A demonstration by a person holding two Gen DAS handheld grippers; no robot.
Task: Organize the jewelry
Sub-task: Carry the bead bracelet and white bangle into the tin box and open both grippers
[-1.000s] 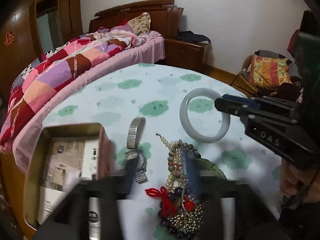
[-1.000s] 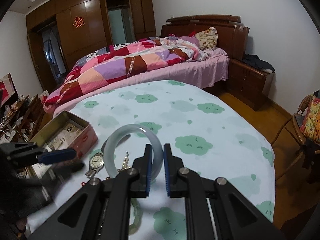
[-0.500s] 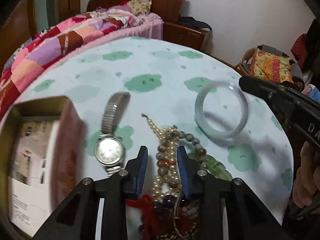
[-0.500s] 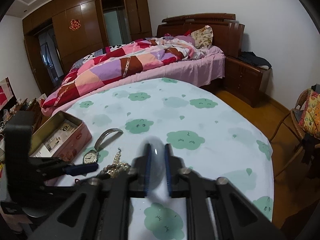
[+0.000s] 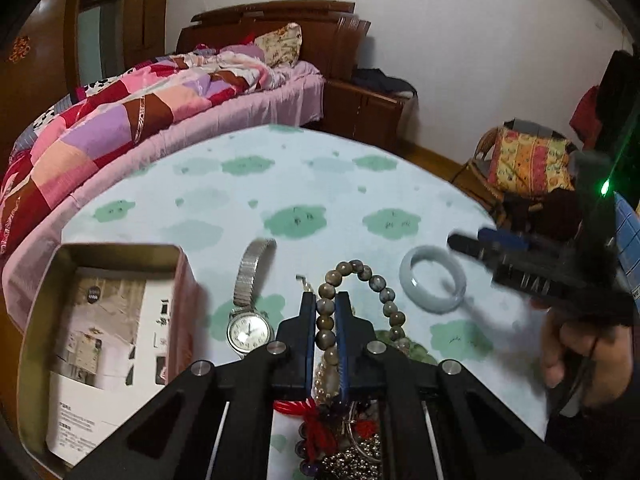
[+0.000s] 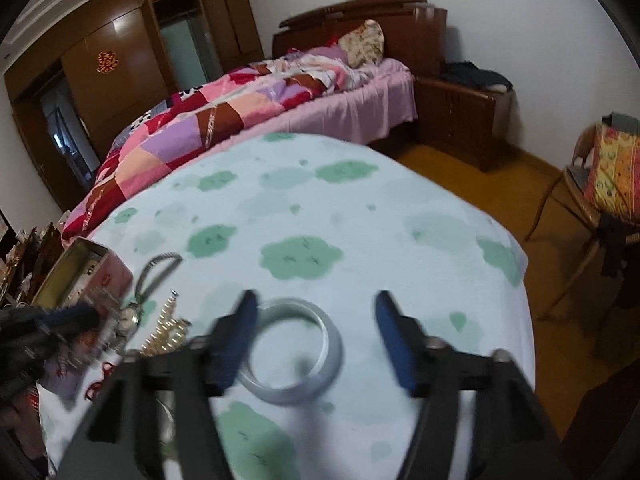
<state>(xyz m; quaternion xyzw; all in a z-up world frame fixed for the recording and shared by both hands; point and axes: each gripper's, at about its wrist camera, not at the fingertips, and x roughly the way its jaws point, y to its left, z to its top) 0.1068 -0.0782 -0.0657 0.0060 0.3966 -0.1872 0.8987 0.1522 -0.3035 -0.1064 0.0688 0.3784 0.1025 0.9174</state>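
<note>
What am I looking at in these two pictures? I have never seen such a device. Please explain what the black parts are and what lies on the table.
No robot is here. A person holds one hand tool in each hand, each with two fingers and a wide-angle camera looking along them.

The left camera's picture shows the left gripper shut on a brown bead bracelet. Beside it lie a wristwatch, a pale jade bangle and an open tin box, on a table with a cloud-pattern cloth.

The right camera's picture shows the right gripper, open and holding nothing, above the same bangle, which lies on the cloth.
</note>
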